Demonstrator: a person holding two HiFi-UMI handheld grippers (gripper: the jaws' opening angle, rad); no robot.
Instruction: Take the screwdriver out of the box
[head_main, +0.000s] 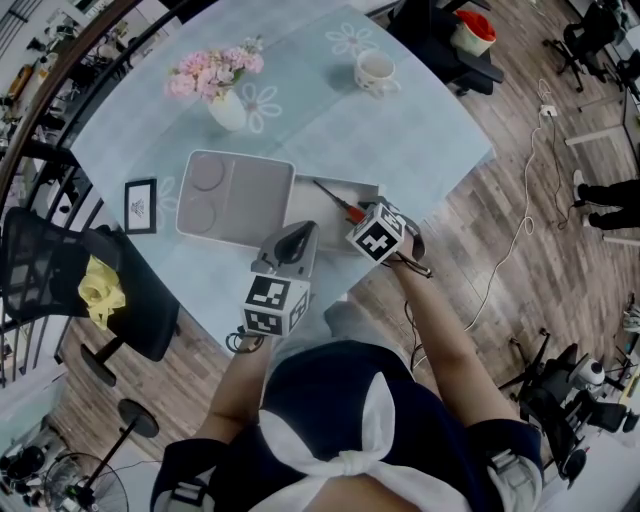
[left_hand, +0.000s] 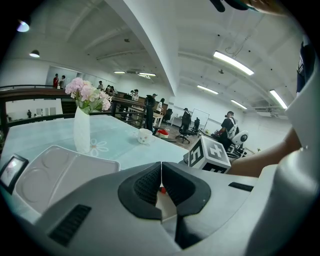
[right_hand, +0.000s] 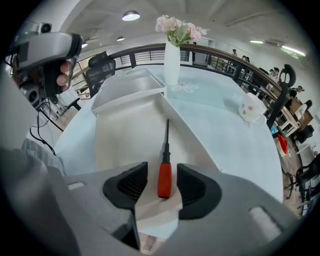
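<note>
A screwdriver (right_hand: 164, 172) with a red handle and black shaft lies in the open white box (right_hand: 125, 130); from the head view the screwdriver (head_main: 335, 199) sits at the box's (head_main: 318, 222) right side. My right gripper (right_hand: 162, 187) is open, one jaw on each side of the red handle with a small gap on both sides. In the head view my right gripper (head_main: 356, 219) reaches into the box at its near right corner. My left gripper (left_hand: 161, 182) is shut on nothing and hovers over the box's near edge, where the head view shows this left gripper (head_main: 299, 234).
The box's lid (head_main: 235, 196) lies open to the left. On the pale blue table (head_main: 420, 140) stand a white vase of pink flowers (head_main: 226, 88), a cup (head_main: 375, 70) and a small framed card (head_main: 140, 206). A black chair (head_main: 70, 280) stands off the table's left edge.
</note>
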